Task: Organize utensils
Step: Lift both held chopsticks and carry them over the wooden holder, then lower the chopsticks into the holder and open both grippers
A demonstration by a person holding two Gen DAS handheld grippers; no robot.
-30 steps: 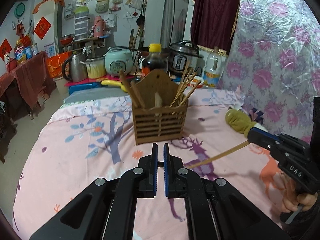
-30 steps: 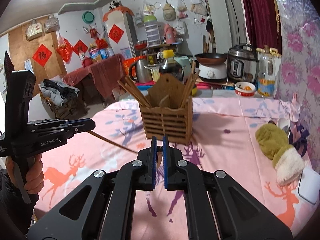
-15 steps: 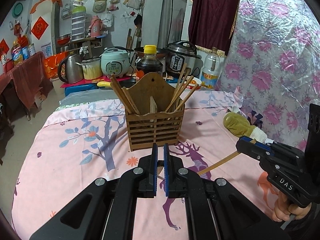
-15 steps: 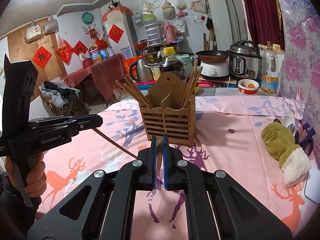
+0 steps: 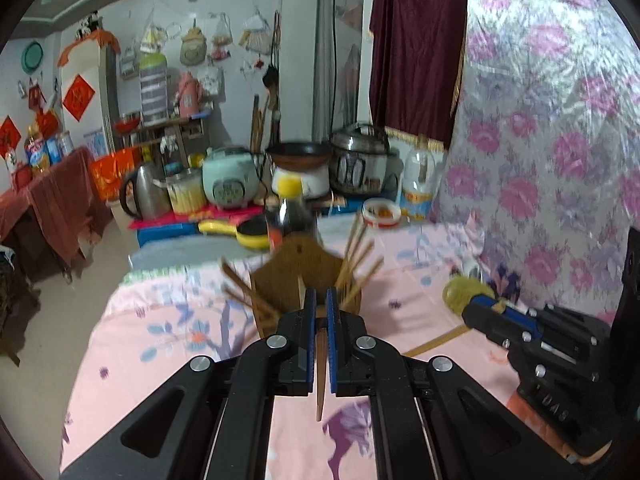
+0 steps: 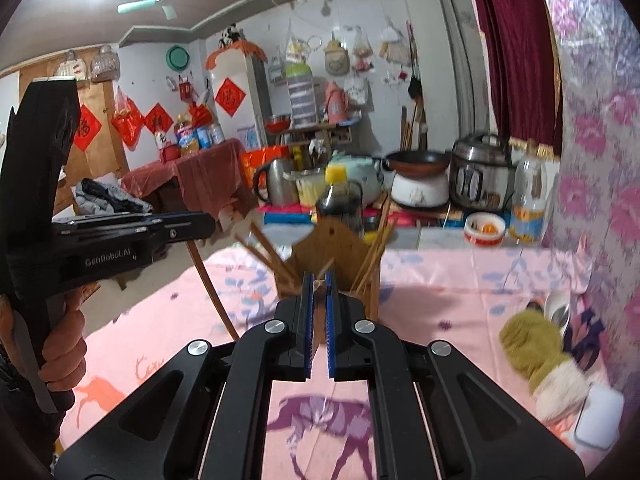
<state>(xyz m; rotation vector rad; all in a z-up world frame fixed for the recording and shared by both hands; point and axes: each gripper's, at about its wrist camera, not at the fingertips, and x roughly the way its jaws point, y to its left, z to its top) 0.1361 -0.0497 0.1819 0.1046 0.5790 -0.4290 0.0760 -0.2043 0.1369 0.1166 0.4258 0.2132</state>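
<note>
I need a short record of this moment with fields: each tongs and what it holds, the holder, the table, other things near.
left tongs: shut on a chopstick
right tongs: shut on a second chopstick
holder: wooden chopstick holder ahead of both tongs, chopsticks leaning in it at left and right
table: pink tablecloth with deer print
nearby: olive mitten at the right; dark sauce bottle behind the holder

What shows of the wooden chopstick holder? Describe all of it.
The wooden holder is a brown box with slatted walls, a tall arched back panel pierced by a small hole, and a middle divider. It stands upright on the pink printed tablecloth, a dark bottle behind it. Chopsticks lean out of both sides. The left gripper hides its lower front; the picture is blurred.
</note>
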